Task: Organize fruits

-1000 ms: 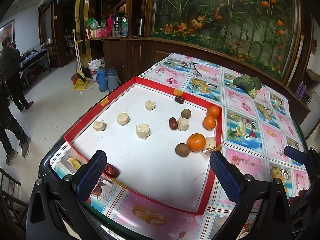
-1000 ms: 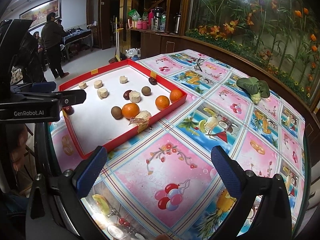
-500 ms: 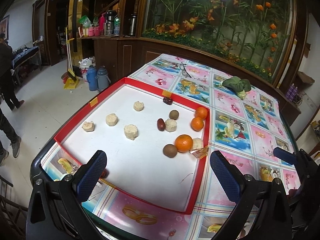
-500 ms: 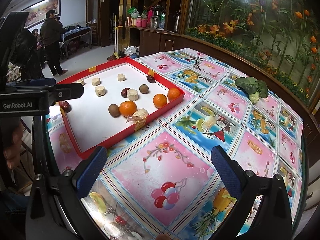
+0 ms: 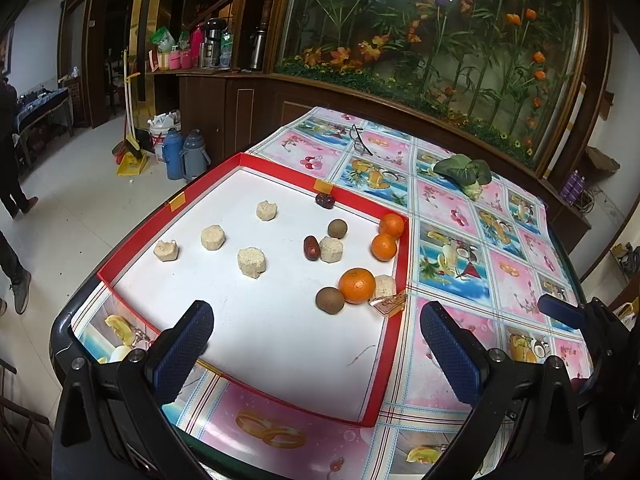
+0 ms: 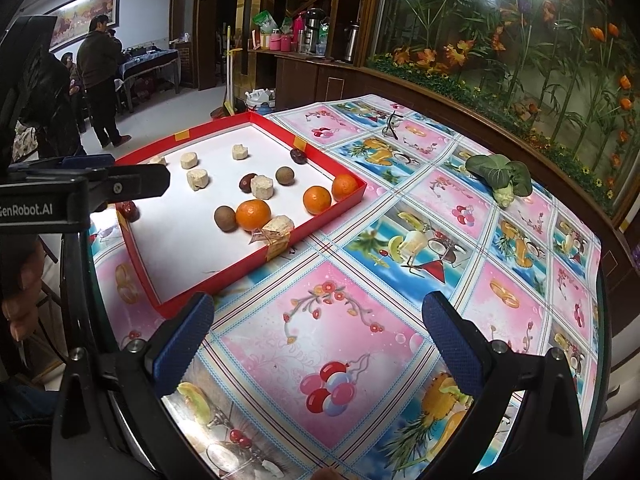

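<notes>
A red-rimmed white tray point(image 5: 394, 360) lies on the table. In it are three oranges, the nearest point(image 5: 357, 285) beside a brown kiwi point(image 5: 329, 300), a second kiwi point(image 5: 337, 228), a red date point(image 5: 311, 247), a dark date point(image 5: 324, 200) and several pale cake pieces point(image 5: 251, 262). My left gripper point(image 5: 316, 344) is open and empty, above the tray's near edge. My right gripper point(image 6: 316, 340) is open and empty over the tablecloth, right of the tray point(image 6: 304, 232). The nearest orange shows in the right wrist view point(image 6: 253, 214) too. A red date point(image 6: 129, 210) lies outside the tray's left corner.
A leafy green vegetable point(image 5: 464, 172) and a pair of glasses point(image 5: 359, 140) lie on the far part of the patterned tablecloth point(image 6: 340, 340). The table edge runs close below both grippers. People stand on the floor point(image 6: 98, 80) at left. Thermos jugs point(image 5: 184, 158) stand by the cabinet.
Both grippers have drawn back and risen slightly, so the tray and fruit look farther away and shifted left. Nothing on the table has moved. Both grippers stay open.
</notes>
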Demonstrator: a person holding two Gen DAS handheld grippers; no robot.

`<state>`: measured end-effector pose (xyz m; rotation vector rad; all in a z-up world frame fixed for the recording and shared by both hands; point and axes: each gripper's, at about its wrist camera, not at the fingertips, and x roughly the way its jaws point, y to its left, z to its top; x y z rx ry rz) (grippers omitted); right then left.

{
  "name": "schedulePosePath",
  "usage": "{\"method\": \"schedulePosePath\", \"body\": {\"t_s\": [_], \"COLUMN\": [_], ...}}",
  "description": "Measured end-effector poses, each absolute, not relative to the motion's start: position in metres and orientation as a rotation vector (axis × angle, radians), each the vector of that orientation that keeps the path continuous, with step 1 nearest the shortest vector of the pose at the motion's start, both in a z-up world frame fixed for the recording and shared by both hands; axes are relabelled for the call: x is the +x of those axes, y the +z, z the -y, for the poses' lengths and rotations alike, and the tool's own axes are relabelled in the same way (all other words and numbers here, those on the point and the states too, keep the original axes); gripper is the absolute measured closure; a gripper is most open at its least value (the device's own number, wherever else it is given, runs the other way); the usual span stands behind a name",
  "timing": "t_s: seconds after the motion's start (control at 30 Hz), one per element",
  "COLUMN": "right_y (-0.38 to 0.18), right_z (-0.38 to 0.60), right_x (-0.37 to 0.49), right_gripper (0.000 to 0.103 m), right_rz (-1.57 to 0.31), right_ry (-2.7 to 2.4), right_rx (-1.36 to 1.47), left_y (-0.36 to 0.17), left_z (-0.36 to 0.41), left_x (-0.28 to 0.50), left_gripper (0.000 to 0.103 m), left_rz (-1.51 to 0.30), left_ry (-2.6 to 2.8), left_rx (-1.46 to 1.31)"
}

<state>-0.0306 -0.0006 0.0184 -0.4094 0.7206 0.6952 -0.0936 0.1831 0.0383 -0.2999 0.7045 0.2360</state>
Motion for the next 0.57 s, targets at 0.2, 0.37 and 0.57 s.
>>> {"method": "schedulePosePath", "body": {"t_s": [0.2, 0.37, 0.57], "right_y": [0.018, 0.022, 0.025], "right_z": [0.0, 0.002, 0.003], "right_x": [-0.031, -0.032, -0.033], "right_gripper": [0.0, 0.0, 0.0], "right_rz": [-0.72, -0.717, -0.712], "right_ry": [0.695, 0.69, 0.694], "right_rx": [-0.412, -0.414, -0.417], "left_y": [0.039, 0.04, 0.04], "left_z": [-0.185, -0.188, -0.195], "left_x": [-0.094, -0.096, -0.094], "left_gripper": [0.0, 0.0, 0.0], "left_rz": [-0.702, -0.693, -0.678], "left_ry": [0.233, 0.211, 0.241], "left_rx": [-0.314, -0.351, -0.389]}}
